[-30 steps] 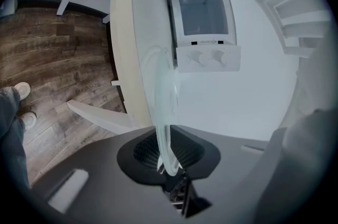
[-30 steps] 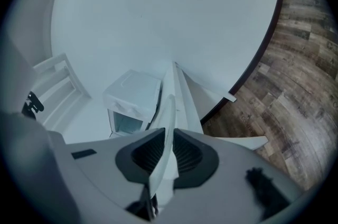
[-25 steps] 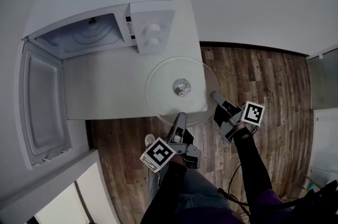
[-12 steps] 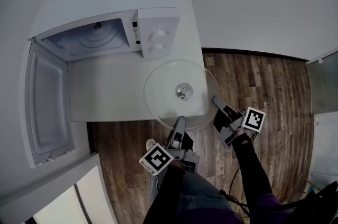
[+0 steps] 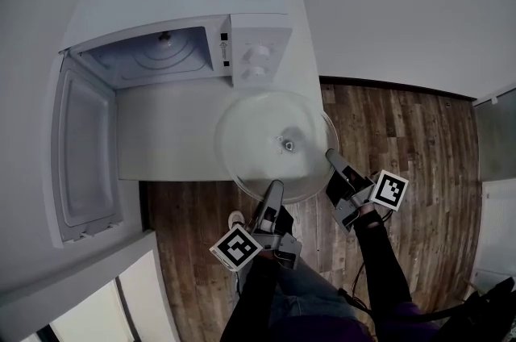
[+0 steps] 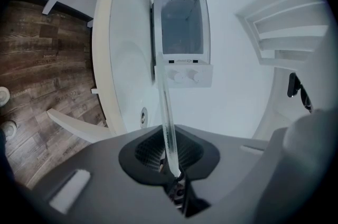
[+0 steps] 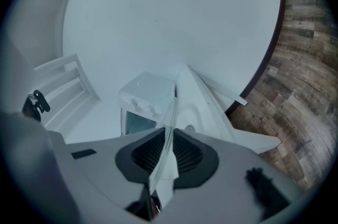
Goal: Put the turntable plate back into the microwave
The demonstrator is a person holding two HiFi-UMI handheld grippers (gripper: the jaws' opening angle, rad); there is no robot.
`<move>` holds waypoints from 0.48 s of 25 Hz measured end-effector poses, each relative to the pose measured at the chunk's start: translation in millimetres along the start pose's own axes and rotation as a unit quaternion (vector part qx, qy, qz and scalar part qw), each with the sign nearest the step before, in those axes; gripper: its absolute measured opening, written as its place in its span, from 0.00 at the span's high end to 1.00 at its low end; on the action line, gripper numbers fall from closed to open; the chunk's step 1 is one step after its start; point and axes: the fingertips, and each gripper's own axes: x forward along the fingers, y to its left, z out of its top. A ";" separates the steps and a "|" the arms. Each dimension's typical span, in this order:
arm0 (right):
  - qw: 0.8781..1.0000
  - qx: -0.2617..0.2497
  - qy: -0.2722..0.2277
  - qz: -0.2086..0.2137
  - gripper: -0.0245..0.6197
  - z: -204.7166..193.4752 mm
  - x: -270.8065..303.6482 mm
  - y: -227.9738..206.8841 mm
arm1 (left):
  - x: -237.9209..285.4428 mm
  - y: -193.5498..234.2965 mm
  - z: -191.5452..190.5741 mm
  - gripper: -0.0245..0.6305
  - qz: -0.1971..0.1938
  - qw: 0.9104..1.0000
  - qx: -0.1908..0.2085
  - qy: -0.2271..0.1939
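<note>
The round clear glass turntable plate hangs level over the white table's front right corner, in front of the microwave's control panel. My left gripper is shut on its near rim and my right gripper is shut on its right rim. In the left gripper view the plate's edge runs as a thin glass line between the left gripper's pads. The right gripper view shows the rim clamped in the right gripper. The white microwave stands at the table's back with its cavity open.
The microwave door is swung wide open to the left, past the table's edge. A white cabinet top lies at the lower left. Dark wooden floor lies right of the table, and white walls stand behind it.
Both grippers have lifted the plate a little and carried it slightly left, closer to the microwave's front. The head view has shifted, so the microwave sits further right in the picture.
</note>
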 end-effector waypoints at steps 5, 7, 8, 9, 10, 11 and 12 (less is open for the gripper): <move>1.000 -0.007 0.002 0.017 0.88 -7.3 7.3 17.1 | -11.9 -9.1 11.5 0.91 -0.005 1.000 0.021 -0.011; 1.000 -0.006 0.002 0.021 0.88 -10.6 9.1 23.4 | -16.6 -14.0 14.8 0.91 -0.011 1.000 0.024 -0.017; 1.000 -0.005 0.003 0.024 0.88 -12.7 10.2 26.9 | -19.4 -15.8 16.8 0.91 -0.012 0.999 0.025 -0.019; 1.000 -0.005 0.004 0.028 0.88 -15.2 11.5 30.2 | -22.6 -17.2 19.2 0.91 -0.012 0.999 0.028 -0.022; 0.999 -0.005 0.006 0.031 0.88 -17.7 12.9 33.4 | -25.9 -18.7 21.7 0.91 -0.013 0.999 0.030 -0.024; 0.999 -0.005 0.007 0.034 0.88 -19.9 14.3 36.6 | -28.8 -20.5 24.1 0.91 -0.014 0.999 0.033 -0.027; 0.999 -0.004 0.008 0.038 0.88 -21.6 15.5 39.8 | -31.3 -22.7 26.4 0.91 -0.017 0.999 0.037 -0.030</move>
